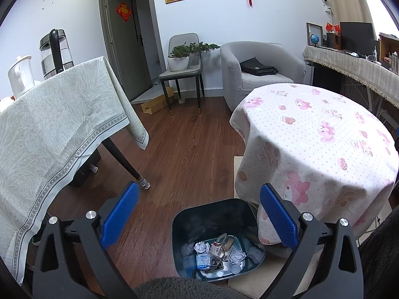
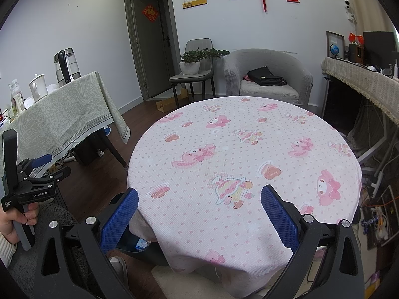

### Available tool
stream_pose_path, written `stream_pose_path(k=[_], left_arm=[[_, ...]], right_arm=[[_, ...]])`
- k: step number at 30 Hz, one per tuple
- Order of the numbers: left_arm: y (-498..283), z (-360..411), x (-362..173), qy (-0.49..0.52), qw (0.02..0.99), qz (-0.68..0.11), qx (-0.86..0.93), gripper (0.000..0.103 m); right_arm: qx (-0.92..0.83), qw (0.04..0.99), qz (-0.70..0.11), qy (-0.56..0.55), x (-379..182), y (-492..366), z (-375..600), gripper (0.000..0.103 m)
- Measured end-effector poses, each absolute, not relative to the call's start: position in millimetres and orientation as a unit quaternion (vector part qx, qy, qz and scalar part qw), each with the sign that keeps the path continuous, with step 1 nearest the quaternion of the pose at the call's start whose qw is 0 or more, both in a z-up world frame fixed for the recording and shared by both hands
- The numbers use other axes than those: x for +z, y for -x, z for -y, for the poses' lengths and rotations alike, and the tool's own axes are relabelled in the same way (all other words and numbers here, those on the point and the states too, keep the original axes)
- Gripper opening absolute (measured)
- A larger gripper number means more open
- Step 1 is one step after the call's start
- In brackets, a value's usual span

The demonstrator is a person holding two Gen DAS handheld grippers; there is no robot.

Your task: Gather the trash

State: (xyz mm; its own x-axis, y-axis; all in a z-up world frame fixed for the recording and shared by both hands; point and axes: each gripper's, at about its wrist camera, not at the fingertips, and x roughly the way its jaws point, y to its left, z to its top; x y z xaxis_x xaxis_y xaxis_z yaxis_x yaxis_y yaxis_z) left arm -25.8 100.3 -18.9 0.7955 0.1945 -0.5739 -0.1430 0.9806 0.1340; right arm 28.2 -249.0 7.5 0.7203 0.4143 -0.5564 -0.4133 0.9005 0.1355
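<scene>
Left wrist view: left gripper (image 1: 198,218) hangs over the trash bin (image 1: 214,209) on the floor beside the round desk (image 1: 324,134); fingers (image 1: 121,215) spread wide, holding nothing.
Trash: crumpled paper (image 1: 202,246) and wrappers lie inside; light, soft, best pinched at a fold.
Right wrist view: right gripper (image 2: 199,218) above the bare pink cloth, fingers (image 2: 279,216) wide apart, empty.
</scene>
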Motion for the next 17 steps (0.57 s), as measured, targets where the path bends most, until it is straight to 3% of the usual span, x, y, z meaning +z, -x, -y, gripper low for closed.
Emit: stream_pose_path(k=[17], left_arm=[[23.6, -104.7, -19.5, -0.031, 0.945, -0.313, 0.092, 0.100]], right_arm=[[0.223, 0.927, -0.301, 0.000, 8.3, -28.6, 247.8, 0.100]])
